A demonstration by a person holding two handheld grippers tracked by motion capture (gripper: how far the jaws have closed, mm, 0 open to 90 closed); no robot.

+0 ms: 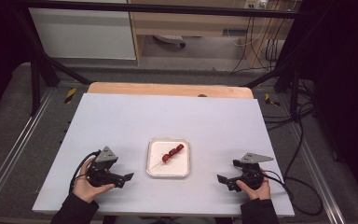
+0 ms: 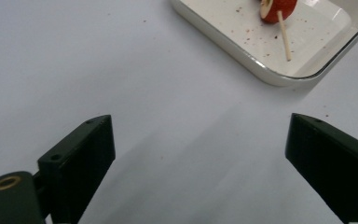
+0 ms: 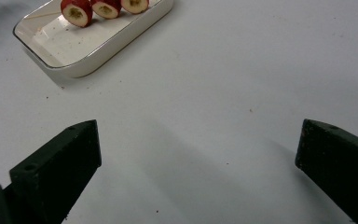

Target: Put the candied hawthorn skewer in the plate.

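A white rectangular tray (image 1: 182,170) sits in the middle of the table near its front. In it lies a thin wooden skewer (image 1: 156,165) with three red fruit slices (image 1: 173,152) threaded on it. The left gripper view catches the tray's corner (image 2: 279,77), the skewer's bare end (image 2: 284,39) and one red slice (image 2: 279,9). My left gripper (image 1: 127,179) rests left of the tray, jaws wide open and nothing between them. To the right of the tray, my right gripper (image 1: 222,182) is open too and holds nothing. The right gripper view has the tray (image 3: 51,46) and slices (image 3: 77,13) at its upper left.
The white table top (image 1: 168,116) has a wooden strip along its far edge. Metal frame rails run down both sides, and cables lie on the floor at the right. Small red crumbs dot the table around the tray.
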